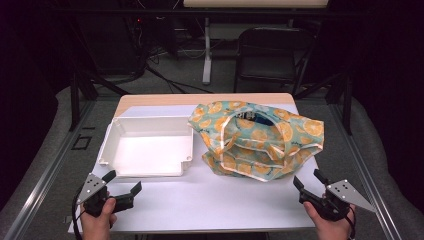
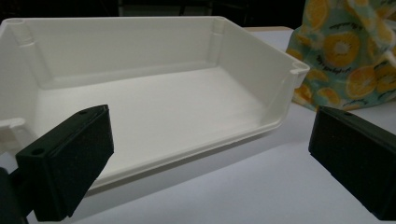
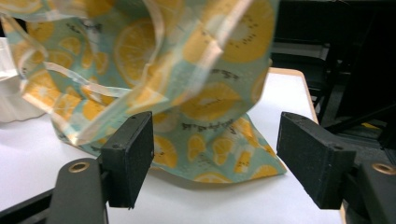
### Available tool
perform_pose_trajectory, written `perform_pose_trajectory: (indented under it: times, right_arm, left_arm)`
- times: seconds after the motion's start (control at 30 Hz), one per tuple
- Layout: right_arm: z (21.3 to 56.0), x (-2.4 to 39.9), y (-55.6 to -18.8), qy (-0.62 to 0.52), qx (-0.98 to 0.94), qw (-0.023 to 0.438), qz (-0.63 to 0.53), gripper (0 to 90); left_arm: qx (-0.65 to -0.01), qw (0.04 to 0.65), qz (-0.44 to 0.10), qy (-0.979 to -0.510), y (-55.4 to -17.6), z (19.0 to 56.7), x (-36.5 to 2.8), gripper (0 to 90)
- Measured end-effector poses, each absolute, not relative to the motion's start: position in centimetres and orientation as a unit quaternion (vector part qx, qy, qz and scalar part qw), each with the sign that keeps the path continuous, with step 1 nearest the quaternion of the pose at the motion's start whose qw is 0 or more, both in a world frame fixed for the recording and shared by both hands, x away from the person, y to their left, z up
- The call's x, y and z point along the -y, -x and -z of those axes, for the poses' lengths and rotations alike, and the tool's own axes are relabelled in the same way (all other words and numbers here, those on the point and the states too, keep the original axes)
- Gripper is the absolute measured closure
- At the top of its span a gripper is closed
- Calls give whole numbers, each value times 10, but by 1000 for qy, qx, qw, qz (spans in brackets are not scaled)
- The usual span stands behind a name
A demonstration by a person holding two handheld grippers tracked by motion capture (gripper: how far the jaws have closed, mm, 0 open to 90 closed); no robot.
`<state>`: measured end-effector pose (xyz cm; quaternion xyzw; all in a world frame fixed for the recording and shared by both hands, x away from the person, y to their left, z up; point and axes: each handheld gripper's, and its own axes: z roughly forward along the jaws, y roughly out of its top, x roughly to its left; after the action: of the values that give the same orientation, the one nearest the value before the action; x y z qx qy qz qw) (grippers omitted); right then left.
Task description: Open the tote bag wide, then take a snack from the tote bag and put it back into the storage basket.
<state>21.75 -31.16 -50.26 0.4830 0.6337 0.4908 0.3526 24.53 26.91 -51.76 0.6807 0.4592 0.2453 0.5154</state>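
The left gripper (image 1: 123, 183) rests low at the near left edge of the white table (image 1: 210, 200), its jaws spread wide with nothing between them. Directly ahead of those jaws, just beyond their tips, sits the shallow white rectangular plastic tray (image 1: 112, 131). The left gripper view shows the tray (image 2: 261, 74) with smooth moulded walls, rounded corners, small round posts at the far corners and a lowered front lip facing the tool; its interior is bare and glossy.

The right gripper (image 1: 309, 181) sits at the near right edge of the table, held in a hand (image 1: 327, 225), its jaws likewise released and gripping nothing. Ahead of it and slightly to its left lies the soft fabric bag printed with orange citrus slices on a pale teal ground (image 1: 260, 137). The bag is slumped and crumpled, its mouth gaping upward, with pale-edged handles drooping over the folds. In the right gripper view the bag (image 3: 210, 102) stands just beyond the jaw tips, near but apart from them; its lower corner lies flat on the table between the two jaws' lines, and small dark lettering appears among the printed slices, too small to read.

The tray and the bag stand side by side, the bag's edge just beside the tray's right wall; whether they touch cannot be told
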Motion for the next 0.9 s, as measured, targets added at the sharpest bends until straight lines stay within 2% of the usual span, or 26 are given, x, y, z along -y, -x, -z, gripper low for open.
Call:
perform_pose_trajectory:
  times: [0.23,0.47,0.67,0.9]
  right_arm:
    - [482,299,-218,-461,-632,350,-516,285]
    - [459,279,-215,-432,-638,338,-540,342]
    - [448,267,-222,-420,-646,328,-547,325]
    - [431,252,-239,-416,-650,336,-540,310]
  left_arm:
    - [-425,532,-237,-693,-248,496,-237,13]
    - [-392,538,-226,-711,-261,479,-205,65]
    - [-370,546,-215,-720,-279,466,-173,157]
    - [-356,555,-199,-725,-307,452,-144,184]
